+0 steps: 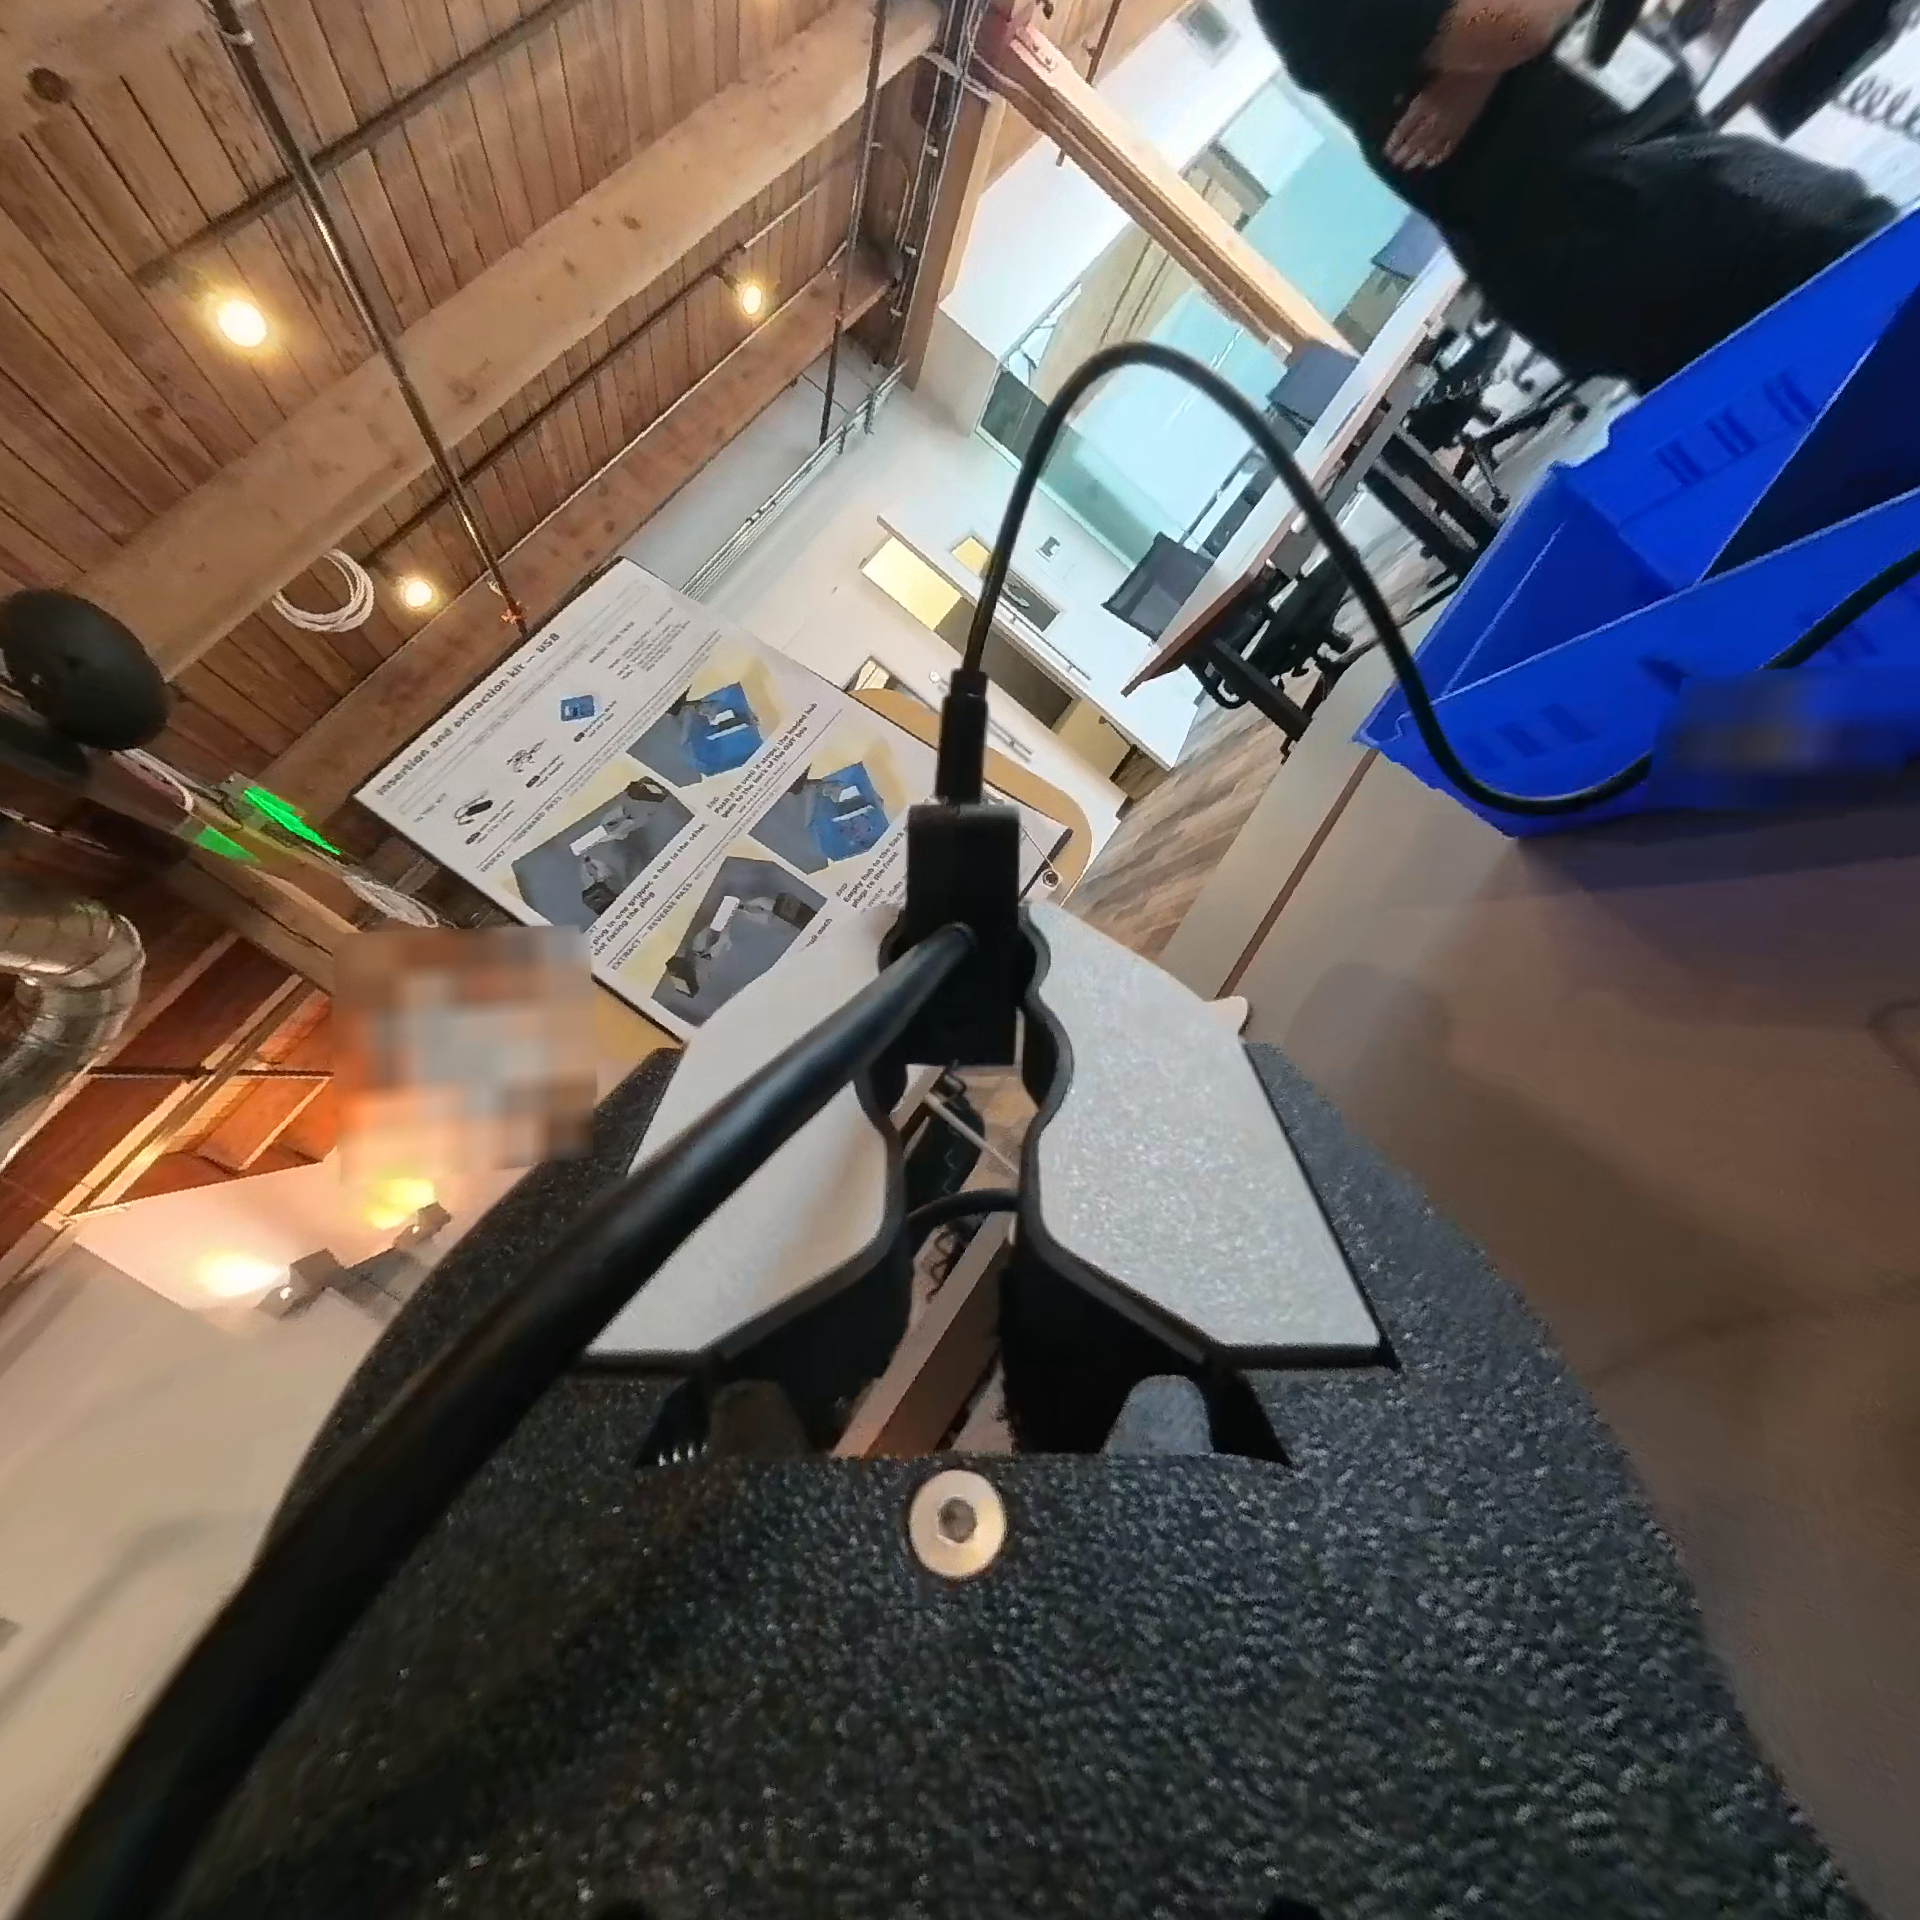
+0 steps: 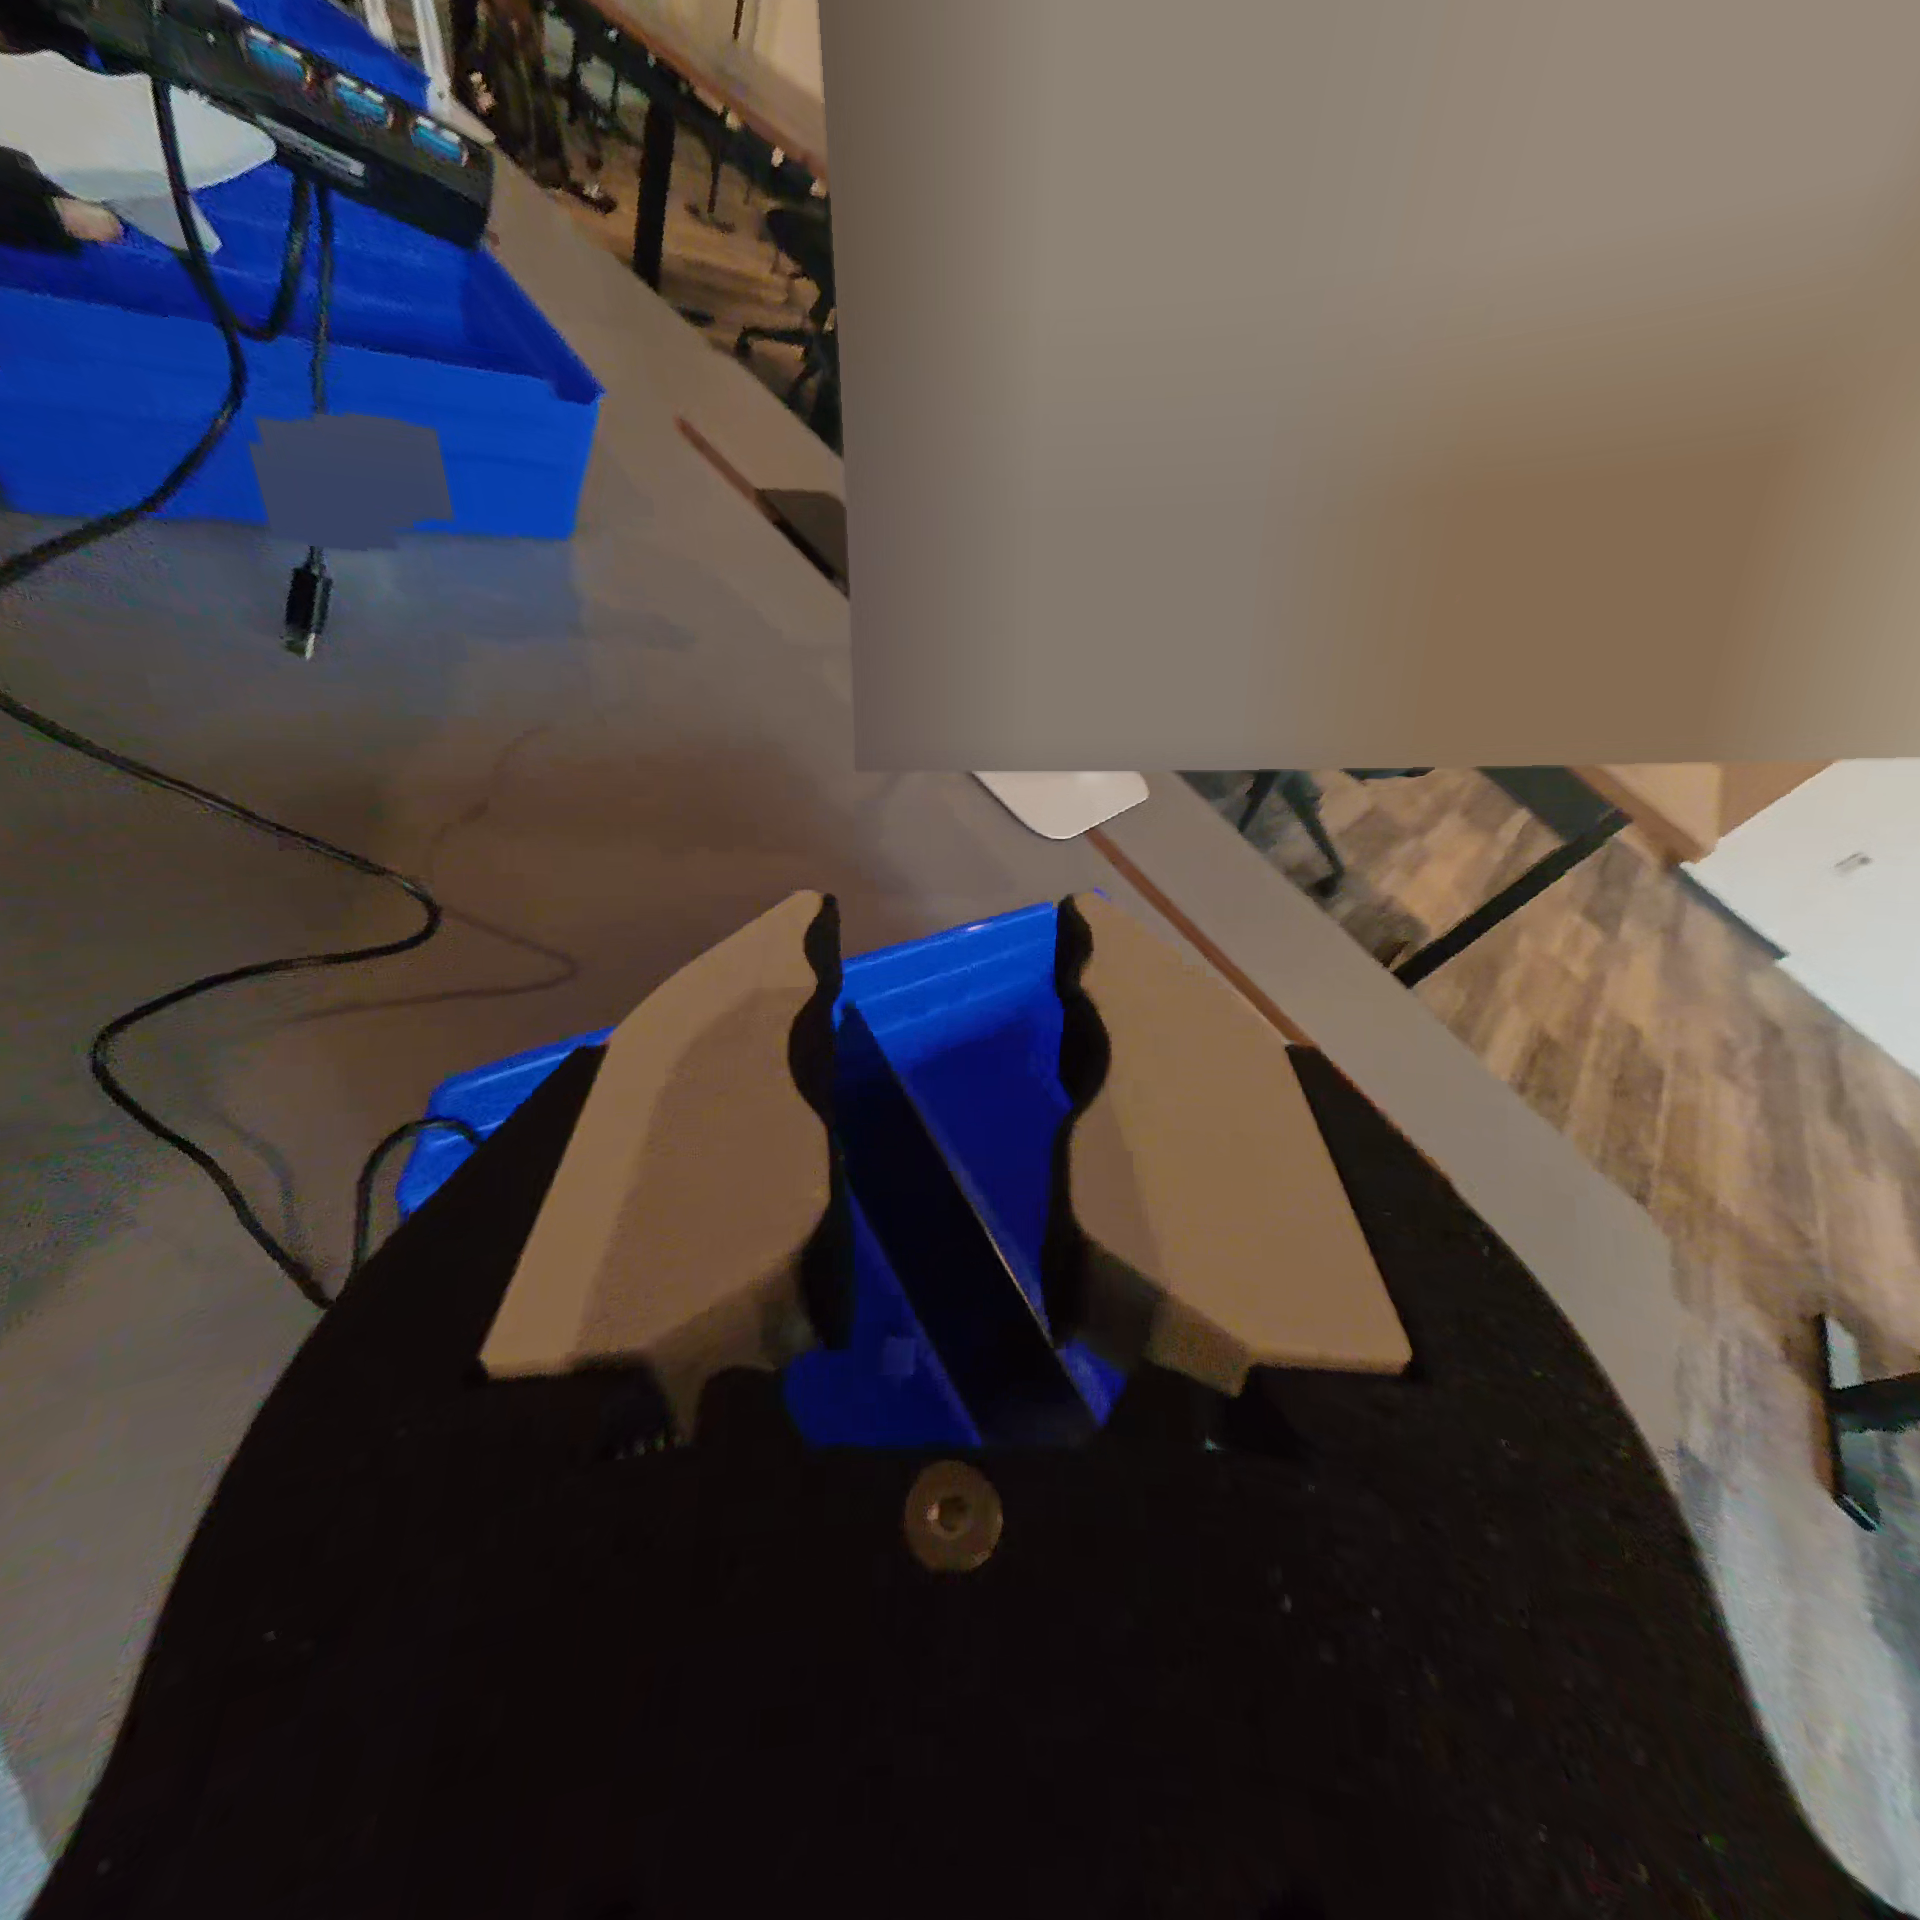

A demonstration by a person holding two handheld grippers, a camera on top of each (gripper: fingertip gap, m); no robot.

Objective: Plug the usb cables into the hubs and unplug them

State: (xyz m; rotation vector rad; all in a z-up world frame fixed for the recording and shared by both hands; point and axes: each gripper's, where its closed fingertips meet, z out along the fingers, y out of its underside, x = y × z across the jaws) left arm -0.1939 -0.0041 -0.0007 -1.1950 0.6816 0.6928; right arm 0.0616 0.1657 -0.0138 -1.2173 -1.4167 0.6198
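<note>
**Holding the hub steady while a free plug waits on the table**

Gripping a black USB hub [image 1: 961,935] end-on, the left gripper [image 1: 961,997] has its jaws closed down to a narrow gap, both pads pressed against the hub's sides. One thin cable [image 1: 1049,457] is seated in the hub's upper face through a straight black plug [image 1: 961,727], then arcs away toward a blue bin [image 1: 1714,499]. A thicker lead [image 1: 623,1174] leaves the hub toward the camera.

The right gripper [image 2: 945,935] has its jaws parted wide with nothing between them; it hangs over a small blue bin [image 2: 966,1039] with a dark divider. Farther off in the right wrist view, the hub [image 2: 312,114] shows raised above a large blue bin [image 2: 416,343], and a loose plug [image 2: 304,608] dangles just above the grey table [image 2: 623,727], its cord hanging from above.

Judging from this, the next job is either pulling the seated plug or fetching the loose one. Either way, the right gripper should take the plug by its rigid body, not the cord, and move it straight along the port's axis without twisting, while the left keeps the hub from tilting.
</note>
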